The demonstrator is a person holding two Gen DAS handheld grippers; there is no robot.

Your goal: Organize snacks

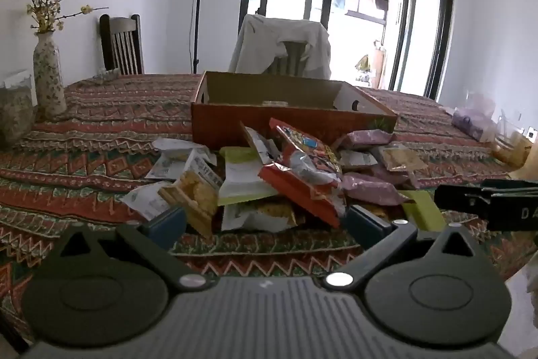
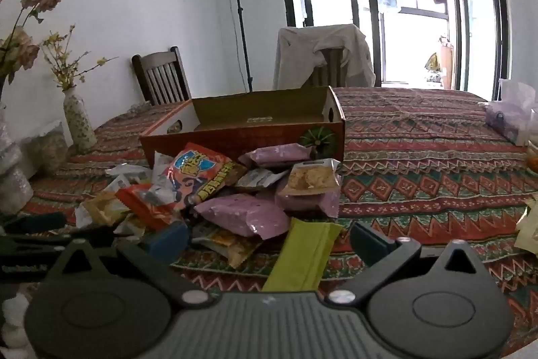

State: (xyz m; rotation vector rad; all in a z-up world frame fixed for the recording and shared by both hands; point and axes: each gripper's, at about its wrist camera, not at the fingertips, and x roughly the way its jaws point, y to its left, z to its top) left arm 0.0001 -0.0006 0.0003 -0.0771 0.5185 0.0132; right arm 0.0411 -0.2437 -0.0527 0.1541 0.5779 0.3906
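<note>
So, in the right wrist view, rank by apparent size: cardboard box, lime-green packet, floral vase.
1. cardboard box, largest.
2. lime-green packet, though nearness to the camera inflates it.
3. floral vase, smallest, but farther off.

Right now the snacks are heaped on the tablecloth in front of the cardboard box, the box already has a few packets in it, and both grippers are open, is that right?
Not quite. The box looks empty: the right wrist view shows only bare cardboard inside. The rest holds: the snacks are heaped on the tablecloth in front of it, and the left gripper and right gripper are both open.
</note>
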